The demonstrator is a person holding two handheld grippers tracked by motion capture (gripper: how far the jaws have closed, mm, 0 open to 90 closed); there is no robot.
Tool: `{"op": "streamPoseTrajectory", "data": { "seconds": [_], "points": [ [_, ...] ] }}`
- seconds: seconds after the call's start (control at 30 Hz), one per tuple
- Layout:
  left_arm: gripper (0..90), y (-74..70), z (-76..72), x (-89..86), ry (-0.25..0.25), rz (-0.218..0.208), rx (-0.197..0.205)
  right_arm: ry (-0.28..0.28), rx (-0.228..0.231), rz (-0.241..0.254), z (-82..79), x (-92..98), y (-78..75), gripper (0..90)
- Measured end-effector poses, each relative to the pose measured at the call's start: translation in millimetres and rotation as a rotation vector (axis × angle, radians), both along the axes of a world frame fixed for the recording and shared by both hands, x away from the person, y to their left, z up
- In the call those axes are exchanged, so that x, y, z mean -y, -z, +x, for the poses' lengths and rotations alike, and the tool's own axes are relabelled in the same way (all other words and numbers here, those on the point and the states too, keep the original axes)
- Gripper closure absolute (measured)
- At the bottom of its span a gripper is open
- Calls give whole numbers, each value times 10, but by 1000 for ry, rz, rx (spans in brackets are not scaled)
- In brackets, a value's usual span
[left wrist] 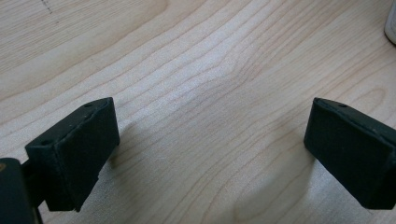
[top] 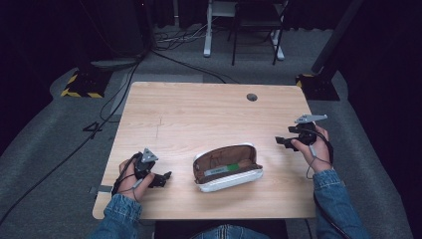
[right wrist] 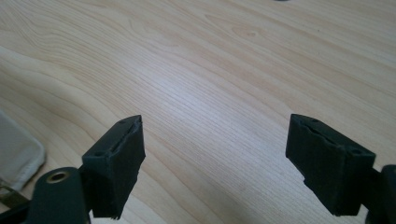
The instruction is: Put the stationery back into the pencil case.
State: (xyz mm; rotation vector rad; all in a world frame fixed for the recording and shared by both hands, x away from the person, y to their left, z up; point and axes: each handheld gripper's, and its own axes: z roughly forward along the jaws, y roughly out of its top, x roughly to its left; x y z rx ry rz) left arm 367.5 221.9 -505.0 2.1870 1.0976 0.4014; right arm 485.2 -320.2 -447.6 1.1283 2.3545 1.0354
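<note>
High view: an open white pencil case [top: 228, 172] with a brown lining lies near the counter's [top: 199, 114] front edge, between two hand-held tools. Inside, a green-and-white item rests lengthwise. Left tool [top: 160, 178] and right tool [top: 282, 141] both gape wide, holding nothing, well apart from the case. A good approach would come in low, steadying the rim.
</note>
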Motion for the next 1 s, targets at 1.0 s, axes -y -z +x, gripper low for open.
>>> {"op": "streamPoseTrajectory", "data": {
  "seconds": [1.0],
  "points": [
    [34, 0, 0, 0, 0, 1, 0, 113, 15, -11, 135, 153, 559, 153]
  ]
}}
